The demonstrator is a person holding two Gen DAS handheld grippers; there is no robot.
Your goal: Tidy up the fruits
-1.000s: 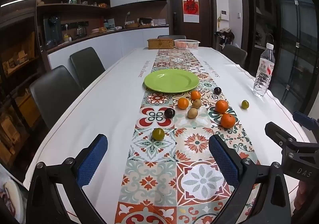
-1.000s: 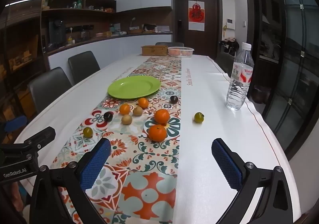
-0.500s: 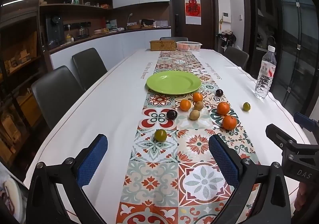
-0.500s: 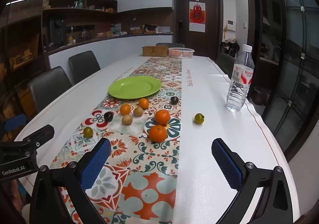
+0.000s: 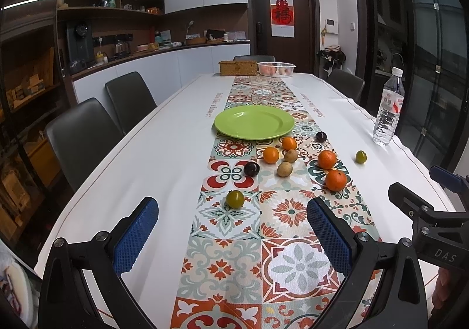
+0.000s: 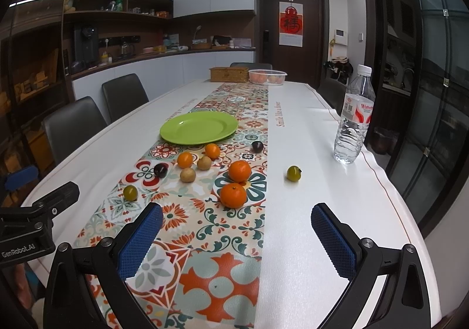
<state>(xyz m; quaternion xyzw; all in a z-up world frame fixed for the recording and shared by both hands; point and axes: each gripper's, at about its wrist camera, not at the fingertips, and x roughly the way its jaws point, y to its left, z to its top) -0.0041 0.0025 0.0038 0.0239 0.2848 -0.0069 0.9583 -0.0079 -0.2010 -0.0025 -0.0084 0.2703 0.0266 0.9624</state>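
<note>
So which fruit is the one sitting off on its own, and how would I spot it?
Find the patterned runner down the middle of the long white table, then look to the plain white cloth on the side where the water bottle stands. There lies a small green fruit, nearer than the bottle. It is the only fruit off the runner; its green twin lies on the pattern.
</note>
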